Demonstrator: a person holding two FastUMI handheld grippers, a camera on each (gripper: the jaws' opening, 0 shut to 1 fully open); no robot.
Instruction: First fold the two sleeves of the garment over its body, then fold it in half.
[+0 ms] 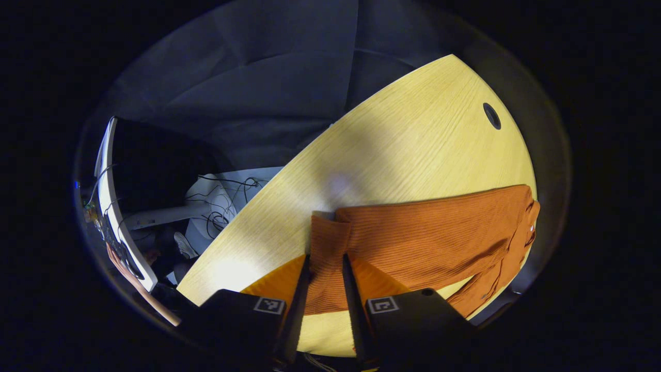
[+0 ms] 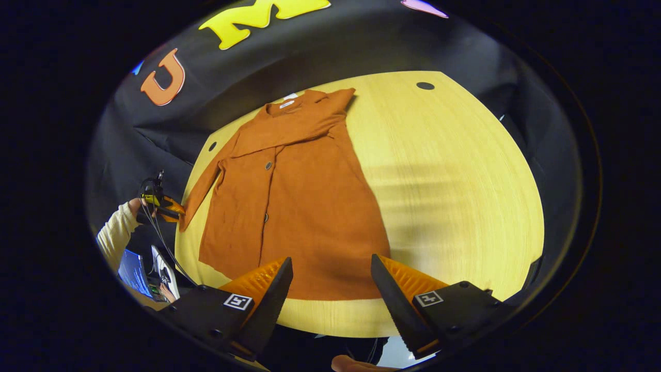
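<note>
Garment: my orange knit garment (image 2: 294, 206) lies flat on the wooden table (image 2: 454, 196), collar towards the booth wall, hem nearest me.
Right sleeve: already folded across the chest of the garment (just under the collar).
Left sleeve: stretched out from the garment's side to the table edge; its cuff (image 1: 324, 243) sits between my left gripper (image 1: 326, 261) fingers, which are nearly closed on the cloth, clasping it.
Right gripper (image 2: 330, 266): jaws spread wide, grasping nothing, hovering at the garment's hem.
</note>
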